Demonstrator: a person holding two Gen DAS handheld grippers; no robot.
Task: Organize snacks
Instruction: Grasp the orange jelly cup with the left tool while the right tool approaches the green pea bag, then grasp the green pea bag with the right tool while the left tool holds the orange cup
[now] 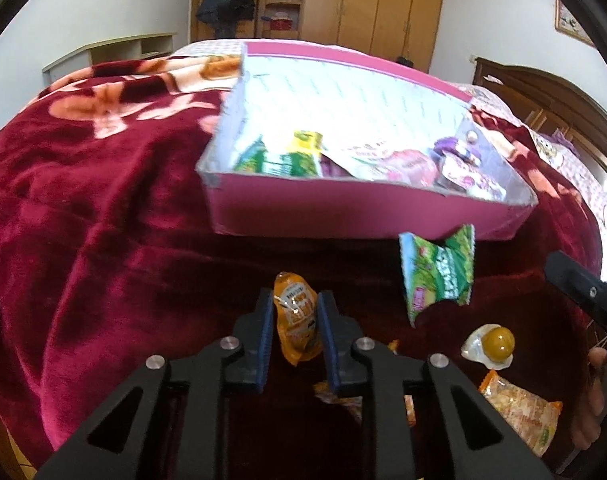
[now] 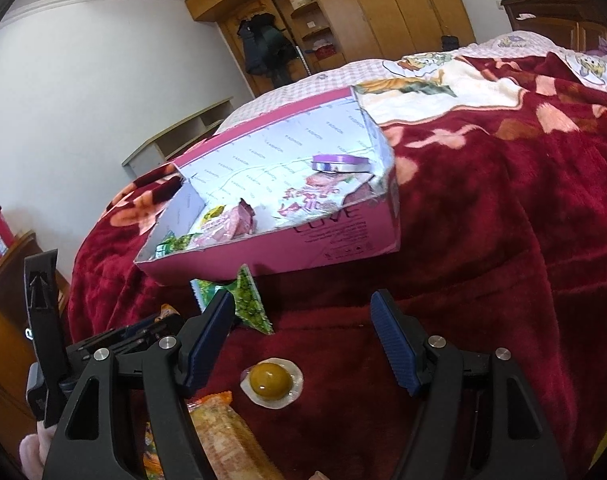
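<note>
A pink box (image 1: 303, 216) lies on the bed and holds several snack packets; it also shows in the right wrist view (image 2: 343, 240). My left gripper (image 1: 294, 312) is shut on an orange snack pouch (image 1: 297, 320), held above the red blanket in front of the box. A green packet (image 1: 439, 276) lies in front of the box, also in the right wrist view (image 2: 247, 300). A sealed yellow egg-like snack (image 1: 493, 346) lies to the right. My right gripper (image 2: 303, 320) is open and empty, above the yellow snack (image 2: 271, 382).
An orange-trimmed cracker packet (image 1: 523, 412) lies near the bed's front edge, also in the right wrist view (image 2: 219, 436). A red floral blanket (image 1: 103, 200) covers the bed. Wardrobes (image 1: 375, 4) stand behind. A wooden headboard (image 1: 543, 96) is at the right.
</note>
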